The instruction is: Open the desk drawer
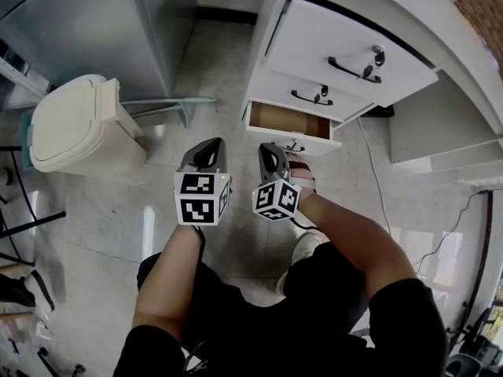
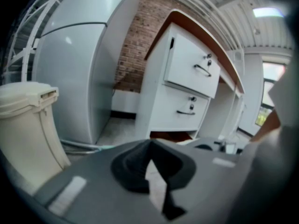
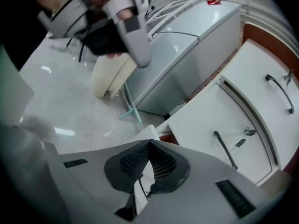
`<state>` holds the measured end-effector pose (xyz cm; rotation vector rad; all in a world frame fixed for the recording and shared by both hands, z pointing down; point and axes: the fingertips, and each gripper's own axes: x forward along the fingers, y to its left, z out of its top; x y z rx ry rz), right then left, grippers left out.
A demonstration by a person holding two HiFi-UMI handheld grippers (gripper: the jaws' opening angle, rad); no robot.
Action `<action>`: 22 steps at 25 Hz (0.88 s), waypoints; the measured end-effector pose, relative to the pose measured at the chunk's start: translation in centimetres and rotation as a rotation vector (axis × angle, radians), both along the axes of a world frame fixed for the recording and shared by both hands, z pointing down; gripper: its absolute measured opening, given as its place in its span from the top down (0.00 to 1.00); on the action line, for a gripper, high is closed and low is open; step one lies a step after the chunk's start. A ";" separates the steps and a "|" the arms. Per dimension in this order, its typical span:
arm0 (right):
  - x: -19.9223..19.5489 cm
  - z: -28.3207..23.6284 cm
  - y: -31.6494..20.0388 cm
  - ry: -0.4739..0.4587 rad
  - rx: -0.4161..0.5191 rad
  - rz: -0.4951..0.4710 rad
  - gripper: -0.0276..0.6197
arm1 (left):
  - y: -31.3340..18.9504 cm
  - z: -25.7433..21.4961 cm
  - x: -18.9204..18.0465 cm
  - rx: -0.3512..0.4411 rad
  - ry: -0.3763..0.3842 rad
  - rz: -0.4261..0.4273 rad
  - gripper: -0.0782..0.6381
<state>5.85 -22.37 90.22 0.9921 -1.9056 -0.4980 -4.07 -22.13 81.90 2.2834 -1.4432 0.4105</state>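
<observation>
A white desk pedestal (image 1: 271, 22) holds three drawers with black handles. The bottom drawer (image 1: 287, 121) stands pulled out, its brown inside showing, also in the left gripper view (image 2: 170, 135). My right gripper (image 1: 273, 151) is at that drawer's front, its jaws shut on the thin black handle (image 3: 140, 190), with the drawer's white front (image 3: 145, 133) right before it. The middle drawer (image 3: 205, 125) and top drawer (image 3: 261, 64) are closed, keys hanging in their locks. My left gripper (image 1: 207, 148) hovers over the floor to the left, shut and holding nothing (image 2: 149, 143).
A cream lidded bin (image 1: 75, 124) stands on the floor at the left, beside a tall grey cabinet (image 1: 86, 18). A teal-legged frame (image 1: 169, 104) lies between them. A cable (image 1: 374, 175) runs over the floor right of the drawers. My foot (image 1: 305, 247) is below the right gripper.
</observation>
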 end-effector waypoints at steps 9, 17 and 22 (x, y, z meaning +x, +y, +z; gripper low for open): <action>-0.5 -15.6 -1.5 -0.452 0.085 -0.013 0.96 | 0.0 -4.0 -0.4 0.058 0.020 -0.022 0.90; 2.0 -24.9 -1.1 -0.625 0.144 -0.043 0.96 | -0.8 -11.7 1.5 0.117 -0.021 -0.028 0.90; 4.3 -34.0 -1.1 -0.660 0.080 0.011 0.96 | 0.1 -22.1 2.4 0.086 0.000 -0.015 0.90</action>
